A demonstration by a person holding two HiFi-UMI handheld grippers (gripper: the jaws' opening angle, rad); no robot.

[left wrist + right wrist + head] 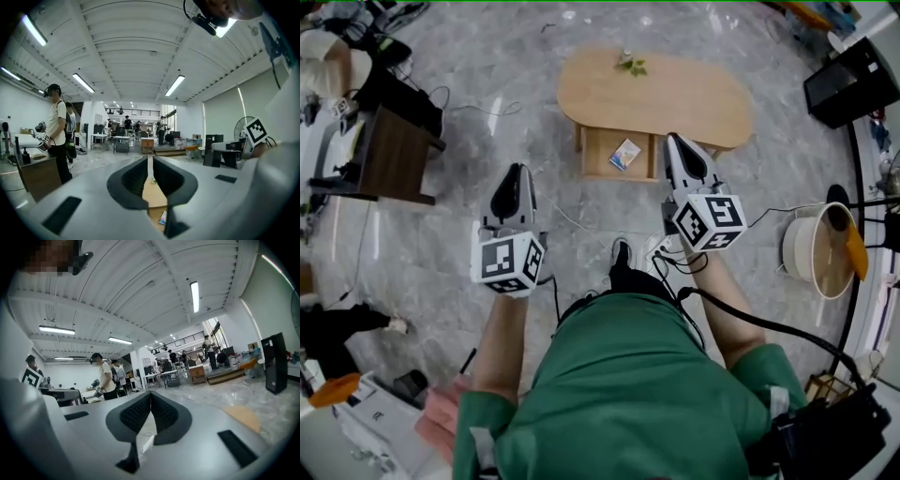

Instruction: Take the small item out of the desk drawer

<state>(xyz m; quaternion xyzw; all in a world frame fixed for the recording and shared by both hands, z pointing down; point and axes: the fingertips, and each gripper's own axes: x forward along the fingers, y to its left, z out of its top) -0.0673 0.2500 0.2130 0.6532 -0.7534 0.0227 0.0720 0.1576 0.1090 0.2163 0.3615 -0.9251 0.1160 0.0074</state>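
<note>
Ahead, an oval light-wood table (675, 94) stands on the grey marble floor (487, 66), and its shallow wooden drawer (602, 150) is pulled open toward the person. The small blue-and-white flat packet (625, 154) lies inside that drawer, near its middle, with neither gripper touching it.

The left gripper (518, 170) hangs well short of the table. Its jaws are narrow, with only a thin slit between them and nothing in it. In the left gripper view the table (154, 192) and the packet (162, 217) show through that slit. The right gripper (672, 139) has its jaws pressed together and is empty. In the head view its tip overlaps the drawer's right end, near the packet.

A small green sprig (630, 66) sits on the table's far side. Between the left gripper and the drawer there is only bare floor and a thin white cable (570, 219).

Off to the left stands a dark brown cabinet (392, 155). To the right is a round white tub (802, 248) with an orange thing (857, 251) across it, and a black box (853, 80) sits further back. A person in a white shirt (57, 126) stands at the left of the left gripper view.
</note>
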